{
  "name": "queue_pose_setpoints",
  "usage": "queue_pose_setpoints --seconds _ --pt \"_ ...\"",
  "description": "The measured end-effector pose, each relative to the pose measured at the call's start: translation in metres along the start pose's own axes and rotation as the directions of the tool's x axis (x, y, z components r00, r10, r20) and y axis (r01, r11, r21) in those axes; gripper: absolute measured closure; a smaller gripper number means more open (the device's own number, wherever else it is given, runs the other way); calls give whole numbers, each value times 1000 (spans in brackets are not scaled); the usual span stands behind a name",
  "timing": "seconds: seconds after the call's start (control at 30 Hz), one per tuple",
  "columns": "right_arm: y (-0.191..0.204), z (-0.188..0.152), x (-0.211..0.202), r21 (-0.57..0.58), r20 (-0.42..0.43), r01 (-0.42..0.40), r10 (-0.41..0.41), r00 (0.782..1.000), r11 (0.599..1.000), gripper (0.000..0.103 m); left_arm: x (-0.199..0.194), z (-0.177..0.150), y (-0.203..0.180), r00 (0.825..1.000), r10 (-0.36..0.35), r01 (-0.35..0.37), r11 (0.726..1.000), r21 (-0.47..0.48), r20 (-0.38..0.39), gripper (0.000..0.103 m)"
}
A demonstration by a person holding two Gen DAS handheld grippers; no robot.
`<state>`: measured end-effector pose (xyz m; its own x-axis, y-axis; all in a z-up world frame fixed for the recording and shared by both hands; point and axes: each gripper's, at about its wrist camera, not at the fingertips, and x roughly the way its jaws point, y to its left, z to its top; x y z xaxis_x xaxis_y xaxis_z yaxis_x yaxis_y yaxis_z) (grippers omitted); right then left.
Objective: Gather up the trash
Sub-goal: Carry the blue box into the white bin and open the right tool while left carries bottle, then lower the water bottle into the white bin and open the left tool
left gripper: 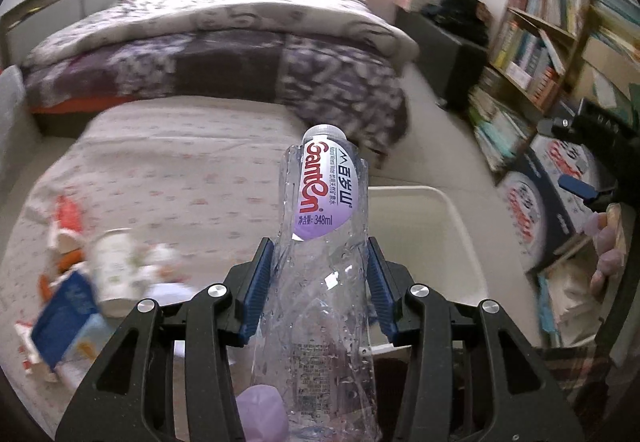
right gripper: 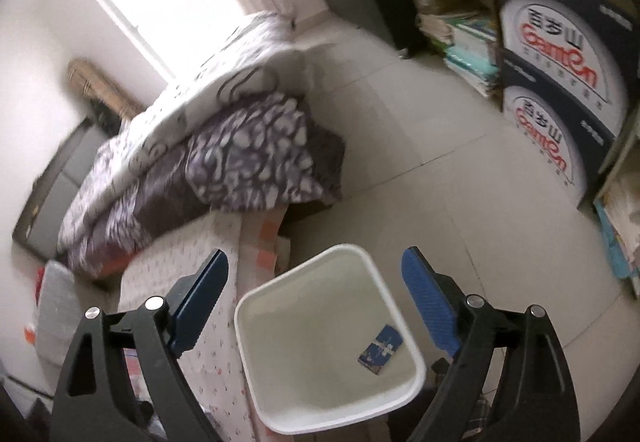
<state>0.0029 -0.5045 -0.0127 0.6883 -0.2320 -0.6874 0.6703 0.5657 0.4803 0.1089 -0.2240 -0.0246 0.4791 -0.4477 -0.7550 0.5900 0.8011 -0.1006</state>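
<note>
A: Why is the water bottle (left gripper: 326,242) held like that, cap away from the hand?

B: The left gripper (left gripper: 320,282) has it clamped around the lower body, one blue finger (left gripper: 256,282) pressed on each side. The clear plastic looks crumpled and empty, so a grip low down keeps it steady with the neck pointing forward. The white bin (left gripper: 460,242) sits on the floor just past the edge of the bed (left gripper: 180,170), right behind the bottle in that view. My guess is the bottle is on its way to the bin.

A: And the other hand?

B: The right gripper (right gripper: 316,302) has its fingers spread wide with nothing between them. It hangs above the bin (right gripper: 256,306), and a small blue packet (right gripper: 380,350) lies on the bin's bottom. I'd judge that piece was dropped there, since the fingers frame the bin's mouth.

A: What is left?

B: More trash on the bed, to the left of the bottle: a paper cup (left gripper: 116,270) on its side and some blue and white cartons (left gripper: 64,326), blurred, well clear of either set of fingers.

A: Any risk?

B: The bottle is slippery and thin; a squeeze that is too loose could let it slide out before it reaches the bin.
</note>
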Motion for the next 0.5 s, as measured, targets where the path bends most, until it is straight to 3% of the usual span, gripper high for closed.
queue_pose_setpoints --seconds 0.3,0.37,0.4,0.5 --pt "-19 9 -3 10 -11 -14 14 1000 1000 16 47 15 -76 992 -113 116 992 49 -60 58" --pt "-21 11 -5 8 -1 -13 13 1000 1000 16 51 18 -85 990 -128 131 990 50 -61 37" --pt "-22 11 -6 8 4 -10 10 1000 1000 16 50 19 -89 991 -129 131 990 50 -48 19" --pt "-21 11 -8 10 12 -9 9 1000 1000 16 45 21 -90 992 -123 124 991 46 -16 17"
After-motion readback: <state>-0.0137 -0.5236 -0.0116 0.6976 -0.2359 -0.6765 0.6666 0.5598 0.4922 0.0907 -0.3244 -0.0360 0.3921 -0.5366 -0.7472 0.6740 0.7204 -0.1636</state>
